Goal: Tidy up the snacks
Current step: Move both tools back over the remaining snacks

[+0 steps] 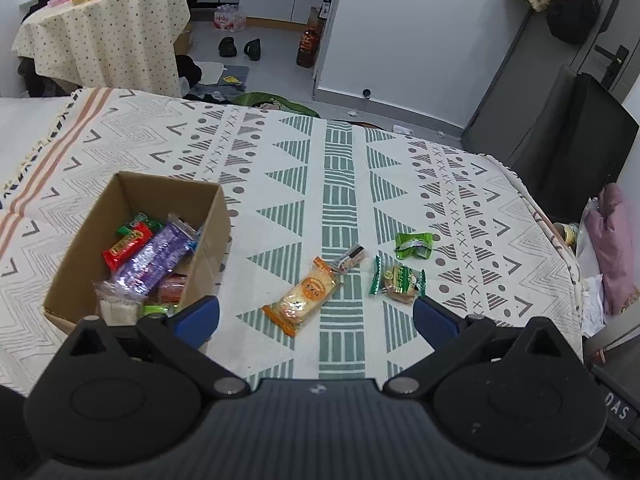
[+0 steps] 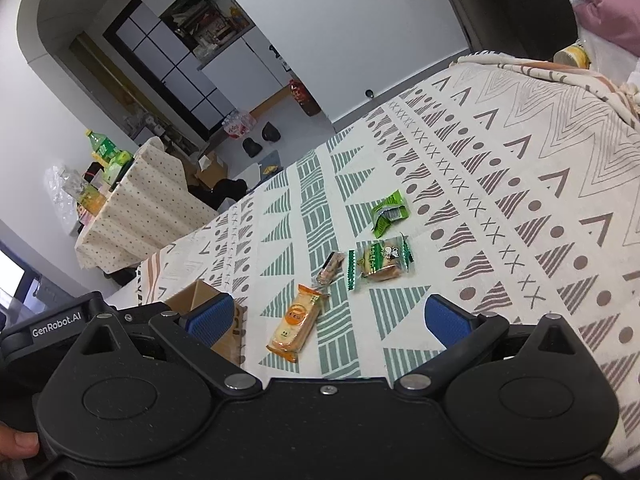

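Note:
A cardboard box (image 1: 208,240) stands on the patterned cloth at the left, holding several snacks, among them a purple pack (image 1: 154,258) and a red pack (image 1: 126,248). Loose on the cloth lie an orange cake pack (image 1: 302,296) (image 2: 296,322), a small clear-wrapped sweet (image 1: 352,258) (image 2: 330,268), a green-edged pastry pack (image 1: 398,280) (image 2: 378,264) and a crumpled green wrapper (image 1: 414,245) (image 2: 388,213). My left gripper (image 1: 316,316) hovers open just short of the orange pack. My right gripper (image 2: 328,316) is open above the same pack; the box corner (image 2: 222,322) sits by its left finger.
The cloth-covered surface (image 1: 460,200) drops off at its far and right edges. Beyond it stand a round table with a dotted cloth (image 1: 108,28), bottles and shoes on the floor, a dark cabinet (image 1: 580,140) and a pink bundle (image 1: 612,248) at right. A thumb (image 2: 18,444) shows bottom left.

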